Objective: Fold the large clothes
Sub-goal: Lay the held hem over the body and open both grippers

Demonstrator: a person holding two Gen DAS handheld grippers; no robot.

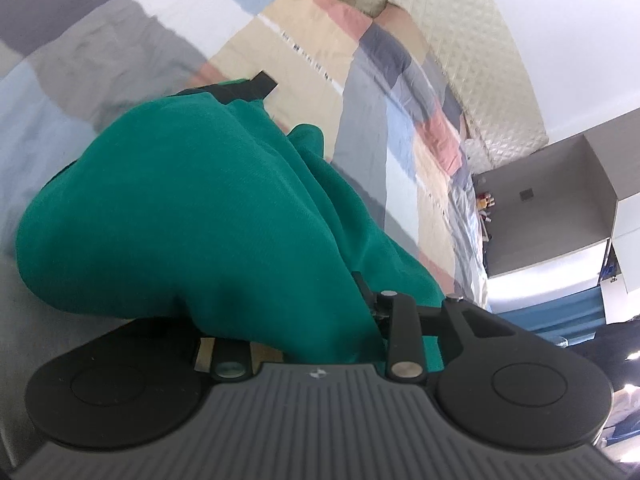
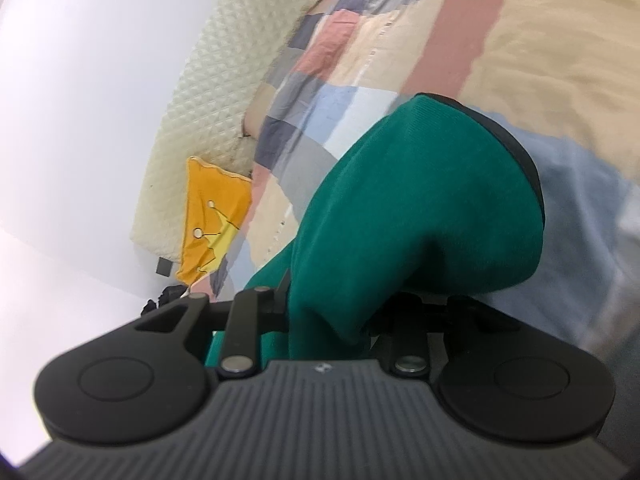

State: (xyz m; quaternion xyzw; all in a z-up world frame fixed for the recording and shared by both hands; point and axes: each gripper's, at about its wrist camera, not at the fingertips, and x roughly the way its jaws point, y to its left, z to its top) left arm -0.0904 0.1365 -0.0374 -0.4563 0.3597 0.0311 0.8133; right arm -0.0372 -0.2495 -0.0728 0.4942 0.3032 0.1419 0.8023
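Observation:
A green garment with black trim (image 1: 192,208) hangs bunched over the patchwork bedspread (image 1: 304,52). My left gripper (image 1: 320,320) is shut on its cloth, and the folds cover the fingers. In the right wrist view the same green garment (image 2: 420,216) drapes over my right gripper (image 2: 332,320), which is shut on the cloth too. Its fingertips are hidden under the fabric. A black edge band (image 2: 524,164) runs along the garment's far side.
The bed carries a checked bedspread (image 2: 520,40) with a cream quilted headboard (image 1: 488,60) behind it. A yellow cushion (image 2: 212,220) lies by the headboard. A grey cabinet (image 1: 560,208) stands beside the bed.

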